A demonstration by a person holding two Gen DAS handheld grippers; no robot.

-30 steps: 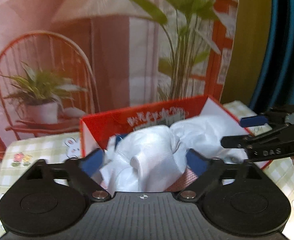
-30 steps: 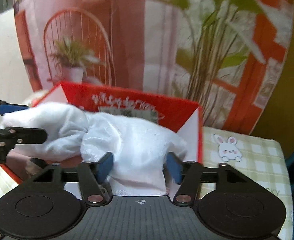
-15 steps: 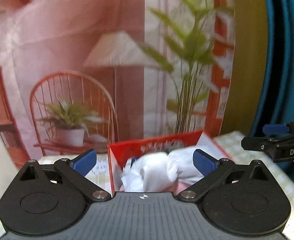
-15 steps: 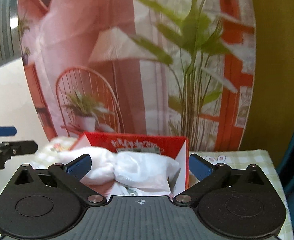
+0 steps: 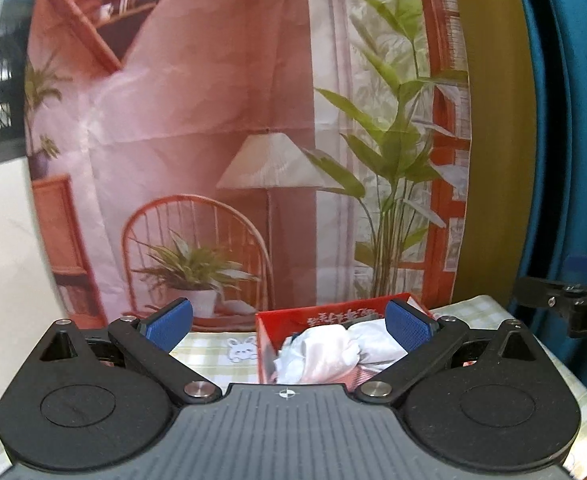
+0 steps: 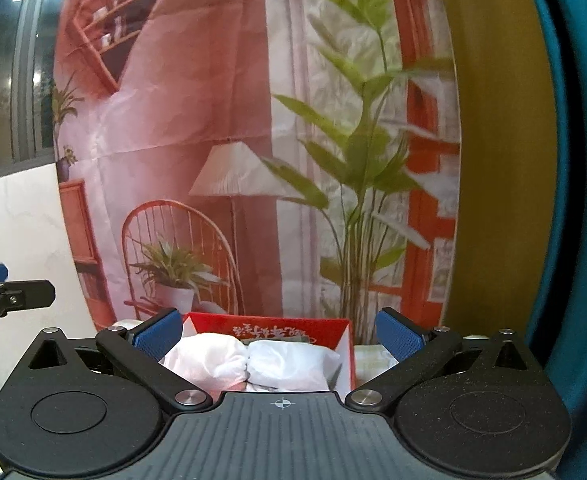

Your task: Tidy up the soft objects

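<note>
Both the left gripper and right gripper gape empty; the white cloth lies left-to-right in the red box, ahead and below.

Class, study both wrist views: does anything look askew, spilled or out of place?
Only slightly: the white cloth sits crumpled in the red box, heaped to its rim rather than folded. Nothing has spilled onto the checked tablecloth.
</note>
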